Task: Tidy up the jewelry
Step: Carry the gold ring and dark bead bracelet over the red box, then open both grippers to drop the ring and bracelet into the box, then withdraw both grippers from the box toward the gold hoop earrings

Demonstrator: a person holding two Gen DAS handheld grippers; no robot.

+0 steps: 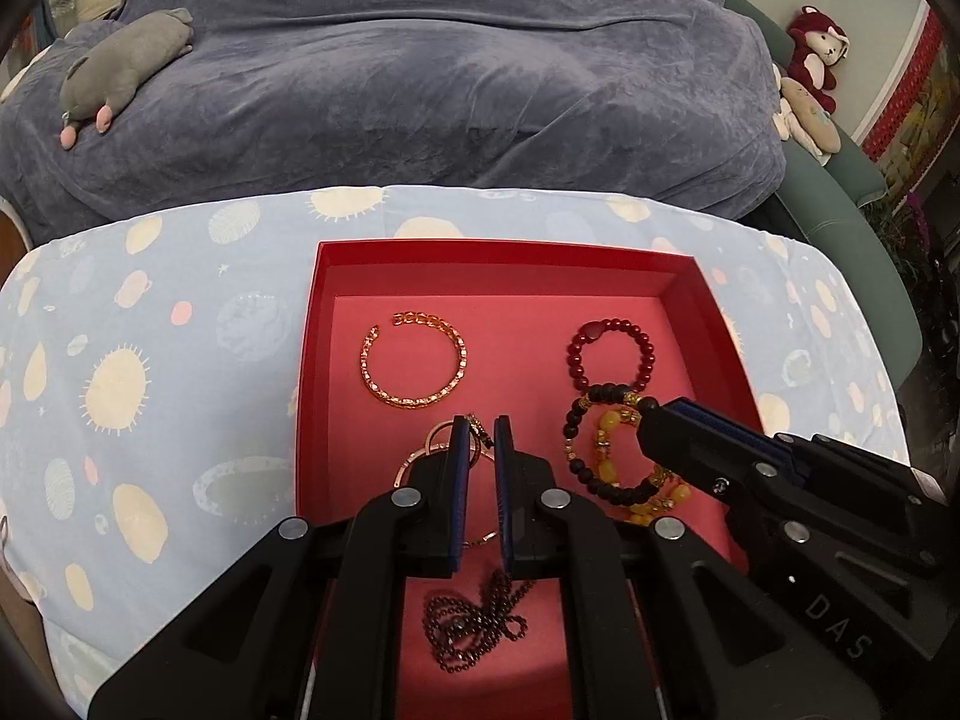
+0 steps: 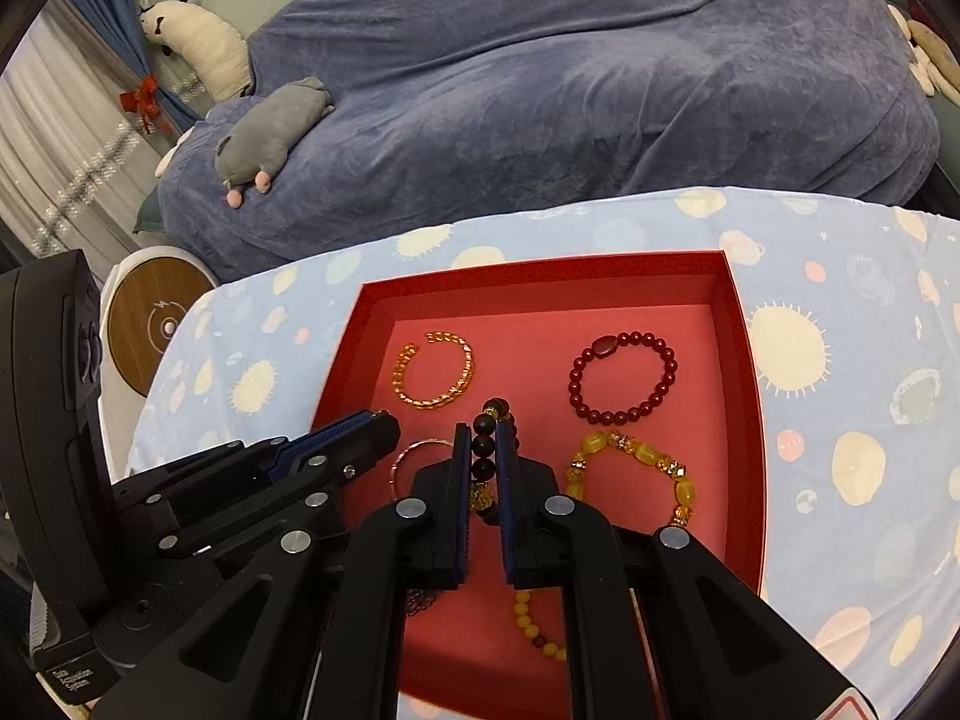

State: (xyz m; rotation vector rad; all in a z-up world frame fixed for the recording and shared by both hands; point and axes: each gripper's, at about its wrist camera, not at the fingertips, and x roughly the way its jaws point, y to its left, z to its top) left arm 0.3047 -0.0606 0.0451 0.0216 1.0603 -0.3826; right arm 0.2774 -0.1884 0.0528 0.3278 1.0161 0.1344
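A red box [image 1: 708,294] [image 2: 747,324] on the table holds jewelry. A gold chain bangle [image 1: 414,360] [image 2: 435,375] lies at its far left, a dark red bead bracelet [image 1: 612,354] [image 2: 624,381] at far right, a yellow bead bracelet [image 2: 636,474] below that. My right gripper [image 2: 485,450] [image 1: 645,420] is shut on a black bead bracelet [image 2: 483,447] [image 1: 576,426]. My left gripper [image 1: 482,438] [image 2: 384,420] is nearly closed around a thin rose-gold ring pendant [image 1: 441,438], held or not I cannot tell. A dark ball-chain necklace [image 1: 474,624] lies under it.
The table wears a light blue cloth with sun and planet prints [image 1: 150,360] [image 2: 840,360]. Behind it is a sofa under a purple-grey blanket [image 1: 420,90] with a grey plush toy [image 1: 120,72] [image 2: 270,132]. A round wooden stool [image 2: 156,318] stands at left.
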